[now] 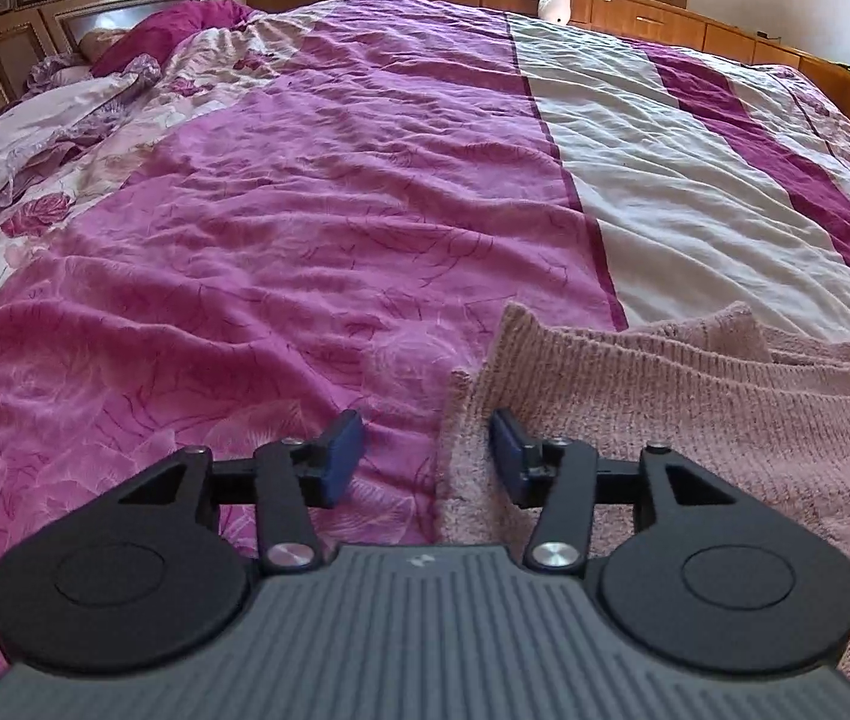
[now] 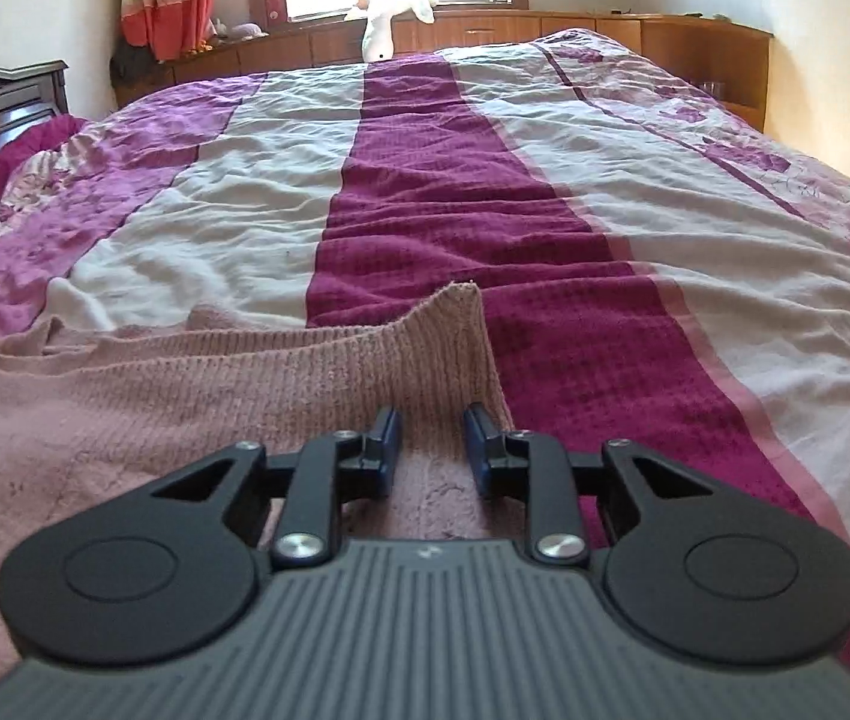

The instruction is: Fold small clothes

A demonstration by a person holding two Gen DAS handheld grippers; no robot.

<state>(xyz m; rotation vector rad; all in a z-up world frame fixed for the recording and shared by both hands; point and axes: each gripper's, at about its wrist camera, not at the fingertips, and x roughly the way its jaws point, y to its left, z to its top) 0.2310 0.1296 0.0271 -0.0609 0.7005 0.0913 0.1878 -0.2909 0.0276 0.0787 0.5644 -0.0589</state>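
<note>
Over the bedspread (image 1: pixel 305 210), both tongs, left (image 1: pixel 425 459) and right (image 2: pixel 430 450), gape level astride the pink sweater's (image 2: pixel 125 390) edges.

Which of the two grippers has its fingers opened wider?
The left gripper. Its fingers straddle the left edge of the pink sweater with a wide gap; the right gripper, over the sweater's right edge, shows a narrower gap.

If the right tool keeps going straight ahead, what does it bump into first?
Probably the pink sweater: the right tool sits open over its edge, and a raised corner of knit stands just ahead. Depth is hard to judge.
</note>
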